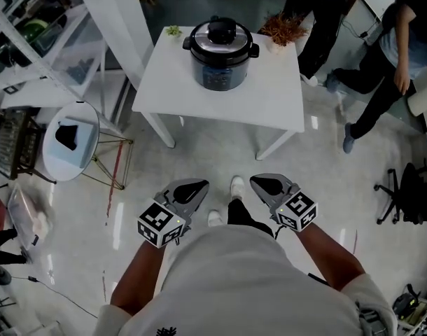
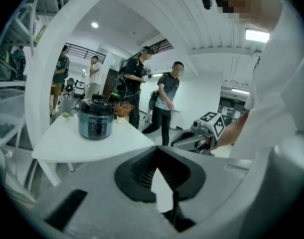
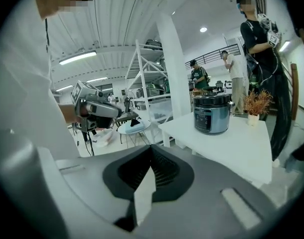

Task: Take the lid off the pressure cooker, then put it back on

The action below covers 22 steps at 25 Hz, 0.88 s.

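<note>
The pressure cooker (image 1: 221, 53) stands on the white table (image 1: 269, 103), dark grey with its black lid (image 1: 222, 30) on top. It also shows far off in the left gripper view (image 2: 95, 121) and the right gripper view (image 3: 212, 113). Both grippers hang close to my body, well short of the table's near edge. My left gripper (image 1: 189, 191) is shut with nothing in it, its tips meeting (image 2: 156, 148). My right gripper (image 1: 269, 185) is likewise shut and empty (image 3: 151, 147). Each gripper appears in the other's view, the right one (image 2: 199, 136) and the left one (image 3: 99, 111).
A small green plant (image 1: 173, 31) and a pot of dried twigs (image 1: 282, 28) sit at the table's far corners. A round side table (image 1: 70, 142) and white shelving (image 1: 31, 33) stand at left. People (image 1: 388, 54) stand at right, near an office chair (image 1: 409, 191).
</note>
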{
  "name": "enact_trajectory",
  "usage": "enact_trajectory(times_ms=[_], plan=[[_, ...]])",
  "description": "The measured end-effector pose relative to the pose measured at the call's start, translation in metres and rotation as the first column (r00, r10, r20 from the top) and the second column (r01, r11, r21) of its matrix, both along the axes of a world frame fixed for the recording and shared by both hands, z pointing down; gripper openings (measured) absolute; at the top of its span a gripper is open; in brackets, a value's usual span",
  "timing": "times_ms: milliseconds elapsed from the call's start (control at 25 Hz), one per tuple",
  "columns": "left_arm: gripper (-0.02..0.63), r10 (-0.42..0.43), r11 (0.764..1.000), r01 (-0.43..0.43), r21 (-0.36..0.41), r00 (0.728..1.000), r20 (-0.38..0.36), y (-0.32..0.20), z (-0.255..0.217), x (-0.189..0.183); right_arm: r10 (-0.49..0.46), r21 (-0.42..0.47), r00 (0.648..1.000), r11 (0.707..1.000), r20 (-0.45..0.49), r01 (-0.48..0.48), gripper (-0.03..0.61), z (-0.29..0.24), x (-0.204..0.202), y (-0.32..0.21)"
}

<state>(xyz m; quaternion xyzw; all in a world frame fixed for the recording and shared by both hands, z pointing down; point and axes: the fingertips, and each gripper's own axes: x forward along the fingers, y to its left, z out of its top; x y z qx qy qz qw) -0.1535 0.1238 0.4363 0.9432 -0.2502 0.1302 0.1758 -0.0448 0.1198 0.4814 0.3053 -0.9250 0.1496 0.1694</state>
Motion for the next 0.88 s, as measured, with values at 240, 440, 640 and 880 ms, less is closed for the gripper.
enact_trajectory(times_ms=[240,440,640,880], plan=[[0.006,-0.011,1.0,0.011,-0.002,1.0,-0.001,0.002,0.002,-0.003,-0.007,0.007,1.0,1.0,0.005,0.007,0.014,-0.002,-0.002,0.003],[0.006,-0.009,1.0,0.009,-0.013,1.0,-0.002,0.005,0.006,-0.002,-0.007,0.009,1.0,1.0,0.002,0.007,0.014,-0.002,-0.001,0.004],[0.006,-0.008,1.0,0.008,-0.013,1.0,-0.001,0.003,0.008,0.001,-0.005,0.01,1.0,1.0,-0.001,0.005,0.014,0.001,0.001,0.004],[0.006,-0.011,1.0,0.011,-0.018,1.0,0.003,0.004,0.011,-0.001,-0.01,0.012,1.0,1.0,-0.006,0.01,0.014,0.002,0.0,0.004]])
